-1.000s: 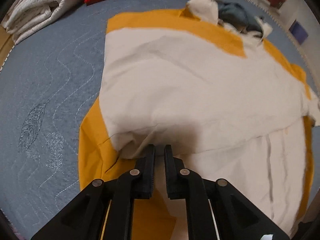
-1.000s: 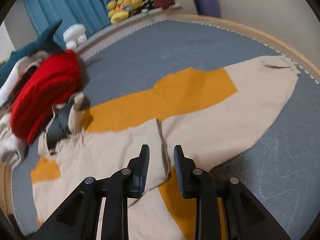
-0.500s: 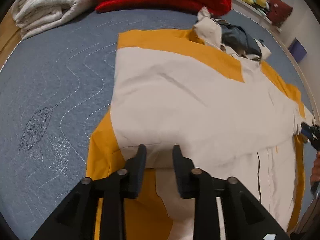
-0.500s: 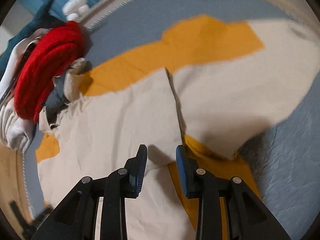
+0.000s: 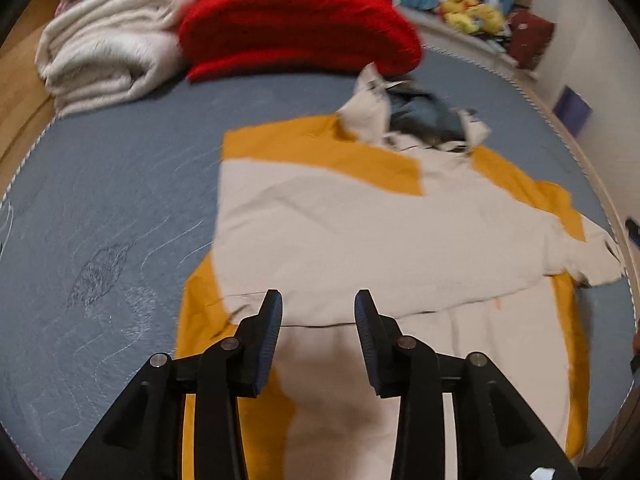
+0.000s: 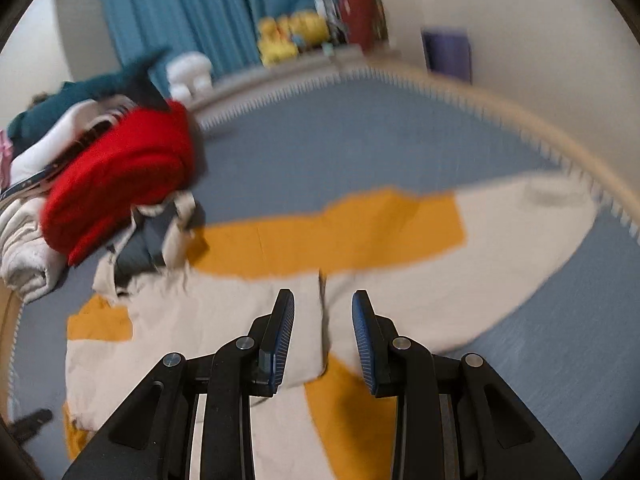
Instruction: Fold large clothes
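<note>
A large cream-and-orange jacket (image 5: 360, 240) lies spread flat across a bed (image 5: 120, 184) covered in a grey-blue quilted sheet, its body partly folded so that one cream panel overlaps the lower part. In the left wrist view the left tool (image 5: 318, 320) hangs over the near edge of that folded panel with its two fingers spread wide apart and nothing between them; orange fabric shows beneath on its left. The collar (image 5: 416, 120), cream outside and dark blue-grey inside, sits bunched at the far end of the garment, just beside a folded red blanket (image 5: 300, 20). A rolled white blanket (image 5: 108, 56) rests to the left of the red one, near the head of the bed.

In the right wrist view the right tool (image 6: 323, 332) is also parted and empty, poised above the seam where the cream body meets a sleeve (image 6: 480, 248). That sleeve stretches out to the right toward the edge of the bed, cream at the cuff and orange along its upper stretch. Yellow stuffed toys (image 6: 292, 36) sit on a ledge before a blue curtain (image 6: 200, 12) in the blurred background.
</note>
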The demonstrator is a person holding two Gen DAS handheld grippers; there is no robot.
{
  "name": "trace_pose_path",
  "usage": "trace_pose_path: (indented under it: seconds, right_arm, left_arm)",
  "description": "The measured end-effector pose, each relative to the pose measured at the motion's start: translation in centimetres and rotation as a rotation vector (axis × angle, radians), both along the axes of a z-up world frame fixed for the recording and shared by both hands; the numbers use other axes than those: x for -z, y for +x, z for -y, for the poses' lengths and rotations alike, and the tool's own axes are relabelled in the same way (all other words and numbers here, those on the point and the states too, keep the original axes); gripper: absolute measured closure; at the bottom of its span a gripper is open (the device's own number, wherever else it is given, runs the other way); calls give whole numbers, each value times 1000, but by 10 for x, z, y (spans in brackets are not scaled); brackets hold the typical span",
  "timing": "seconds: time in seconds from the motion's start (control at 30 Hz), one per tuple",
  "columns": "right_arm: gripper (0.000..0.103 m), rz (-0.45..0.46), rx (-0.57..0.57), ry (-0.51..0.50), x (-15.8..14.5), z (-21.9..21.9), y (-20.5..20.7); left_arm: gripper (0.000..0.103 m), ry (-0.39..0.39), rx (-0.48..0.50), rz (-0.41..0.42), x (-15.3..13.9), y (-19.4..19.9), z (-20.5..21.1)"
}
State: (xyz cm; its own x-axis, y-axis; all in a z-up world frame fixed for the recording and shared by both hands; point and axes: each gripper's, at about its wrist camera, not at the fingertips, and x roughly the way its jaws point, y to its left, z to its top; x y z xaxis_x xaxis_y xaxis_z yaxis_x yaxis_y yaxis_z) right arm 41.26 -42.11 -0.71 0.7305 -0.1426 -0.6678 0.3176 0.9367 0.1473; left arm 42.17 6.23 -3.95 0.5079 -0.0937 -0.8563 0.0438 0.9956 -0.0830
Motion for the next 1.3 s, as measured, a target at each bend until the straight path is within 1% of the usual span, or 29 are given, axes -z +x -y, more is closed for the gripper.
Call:
trace_pose_path:
  seconds: [0.07, 0.1, 0.2, 0.3, 0.33, 0.37, 0.43, 0.47, 0.53, 0.67, 0.77, 0.8, 0.9, 0.97, 1.03, 1.17, 1.3]
  right_arm:
    - [71, 40, -7, -37, -15, 3, -9]
    - [71, 54, -8, -44, -20, 6, -13]
    - [71, 70, 10, -22, -30, 30, -27]
    - [71, 59, 27, 15, -29, 59, -35]
    - [71, 53, 37, 29, -28, 71, -38]
    - [71, 46, 52, 41, -25, 83, -40]
    - [60, 35, 57, 85, -15, 114, -44]
    - [51, 36, 59, 92, -10, 128, -47]
    - [50, 18, 104, 72, 1, 153, -51]
    - [49, -15, 172, 102, 18, 203, -57]
    - [49, -38, 230, 142, 34, 239, -63]
    - [49, -45, 262, 165, 41, 251, -65]
    - [49, -55, 336, 284, 69, 286, -69]
    - [49, -57, 371, 367, 90, 305, -70]
    - [49, -53, 412, 413, 106, 319, -71]
    - [49, -11, 435, 518, 136, 343, -63]
    - [49, -33, 431, 522, 160, 358, -49]
  left_arm:
    - [68, 7, 25, 30, -5, 2, 23]
    - [68, 3, 42, 45, -9, -4, 32]
    - [68, -24, 68, 96, -21, -19, 53]
    - [68, -38, 81, 157, -33, -34, 72]
    - [65, -46, 88, 179, -37, -37, 77]
    - [60, -51, 99, 201, -41, -39, 84]
    - [56, -44, 114, 247, -47, -42, 94]
    - [55, -35, 117, 262, -50, -43, 98]
    - [55, -8, 139, 280, -51, -44, 110]
    - [54, 40, 175, 291, -46, -44, 123]
    - [54, 30, 189, 250, -36, -41, 129]
    - [54, 20, 187, 236, -33, -40, 129]
    - [54, -6, 170, 201, -26, -34, 131]
    - [54, 3, 170, 207, -25, -33, 134]
    - [54, 4, 174, 213, -25, -33, 136]
    - [53, 8, 173, 217, -22, -32, 136]
    - [53, 9, 178, 210, -17, -33, 135]
